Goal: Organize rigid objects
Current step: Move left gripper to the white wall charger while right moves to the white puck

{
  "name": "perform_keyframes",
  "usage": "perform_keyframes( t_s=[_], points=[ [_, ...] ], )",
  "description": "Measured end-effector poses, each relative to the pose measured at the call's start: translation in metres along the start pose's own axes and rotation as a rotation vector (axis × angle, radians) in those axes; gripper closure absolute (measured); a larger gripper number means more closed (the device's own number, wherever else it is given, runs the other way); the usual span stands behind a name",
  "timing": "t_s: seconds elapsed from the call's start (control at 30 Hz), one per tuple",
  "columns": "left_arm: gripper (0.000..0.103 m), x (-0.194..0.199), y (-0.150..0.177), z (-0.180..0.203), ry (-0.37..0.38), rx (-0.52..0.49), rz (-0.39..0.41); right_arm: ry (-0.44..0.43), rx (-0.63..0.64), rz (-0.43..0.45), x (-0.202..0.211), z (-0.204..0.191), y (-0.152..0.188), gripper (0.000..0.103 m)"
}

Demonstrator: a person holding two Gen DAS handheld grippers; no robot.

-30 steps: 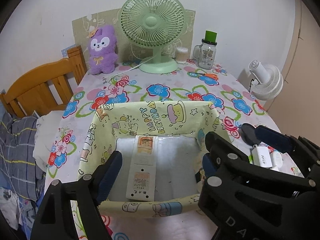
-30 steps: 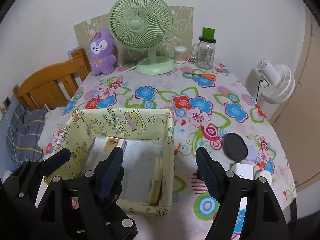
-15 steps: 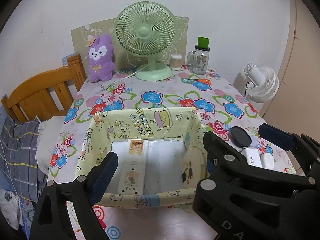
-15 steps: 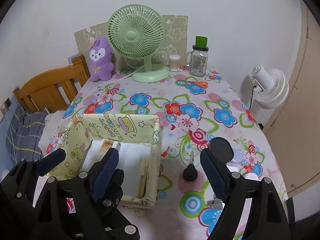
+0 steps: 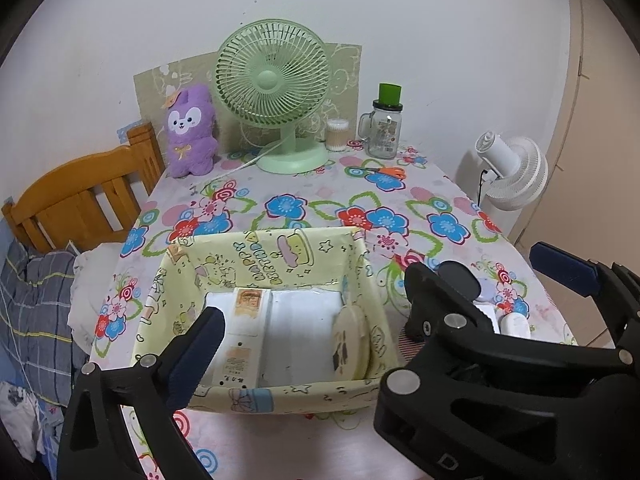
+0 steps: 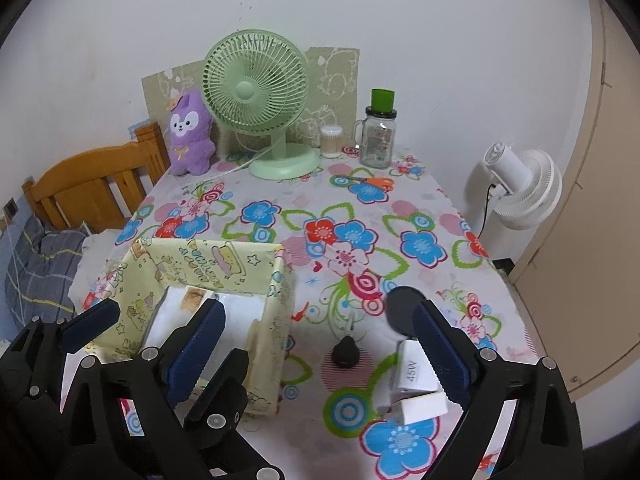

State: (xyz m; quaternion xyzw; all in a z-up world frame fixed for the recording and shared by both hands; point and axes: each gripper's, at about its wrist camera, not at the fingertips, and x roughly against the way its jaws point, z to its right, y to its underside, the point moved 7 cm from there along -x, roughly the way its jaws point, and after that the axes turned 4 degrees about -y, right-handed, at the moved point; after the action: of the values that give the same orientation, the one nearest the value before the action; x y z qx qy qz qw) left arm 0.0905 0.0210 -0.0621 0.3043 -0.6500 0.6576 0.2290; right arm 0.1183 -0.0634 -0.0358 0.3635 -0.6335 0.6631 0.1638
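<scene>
A yellow cartoon-print fabric box (image 5: 260, 256) (image 6: 224, 268) stands on the flowered table (image 6: 360, 216). Inside it lie a white remote control (image 5: 240, 336) and a round cream disc (image 5: 352, 340) that leans on the right wall. My left gripper (image 5: 316, 320) hovers over the box's near side, jaws opening, gripping nothing. My right gripper (image 6: 316, 320) hangs just right of the box, jaws also opening with nothing held. Beneath and beside it on the cloth lie a small black plug-like piece (image 6: 346, 354), a black round disc (image 6: 400, 308), a white 45W charger (image 6: 414, 372) and a small white block (image 6: 424, 404).
A green desk fan (image 5: 276, 92), a purple plush (image 5: 192, 132), a swab pot (image 5: 337, 134), a green-lidded glass jar (image 5: 384, 132) and orange scissors (image 5: 388, 171) stand along the far side. A white floor fan (image 6: 520, 184) is off the right edge, a wooden bed frame (image 5: 80, 200) at left.
Both grippers have pulled back and upward from the box, and their jaws have spread wider. More of the table and the loose items right of the box now show.
</scene>
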Motion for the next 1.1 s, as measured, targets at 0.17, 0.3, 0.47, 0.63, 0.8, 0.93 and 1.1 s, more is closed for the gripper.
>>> perform_keyframes(
  t_s=[0.17,0.3,0.47,0.63,0.8,0.93,1.1],
  points=[
    [0.001,0.004,-0.001,0.013,0.004,-0.01,0.004,0.011,0.005,0.012,0.006,0.012,-0.001,0.005],
    [0.001,0.007,-0.003,0.023,-0.001,-0.013,0.003,0.012,0.001,0.008,0.009,0.021,-0.002,0.005],
    [0.001,0.009,-0.006,0.033,0.008,-0.004,0.012,0.02,0.014,0.017,0.014,0.032,-0.004,0.005],
    [0.001,0.011,-0.007,0.043,0.012,-0.006,0.021,0.011,0.019,0.031,0.018,0.041,-0.005,0.005],
    [0.001,0.012,-0.008,0.053,0.011,-0.004,0.029,-0.005,0.019,0.039,0.02,0.049,-0.005,0.005],
    [0.001,0.012,-0.008,0.062,0.015,-0.007,0.034,0.003,0.026,0.049,0.022,0.057,-0.004,0.005],
    [0.001,0.011,-0.007,0.074,0.026,-0.009,0.038,0.007,0.025,0.058,0.023,0.068,-0.003,0.005]
  ],
)
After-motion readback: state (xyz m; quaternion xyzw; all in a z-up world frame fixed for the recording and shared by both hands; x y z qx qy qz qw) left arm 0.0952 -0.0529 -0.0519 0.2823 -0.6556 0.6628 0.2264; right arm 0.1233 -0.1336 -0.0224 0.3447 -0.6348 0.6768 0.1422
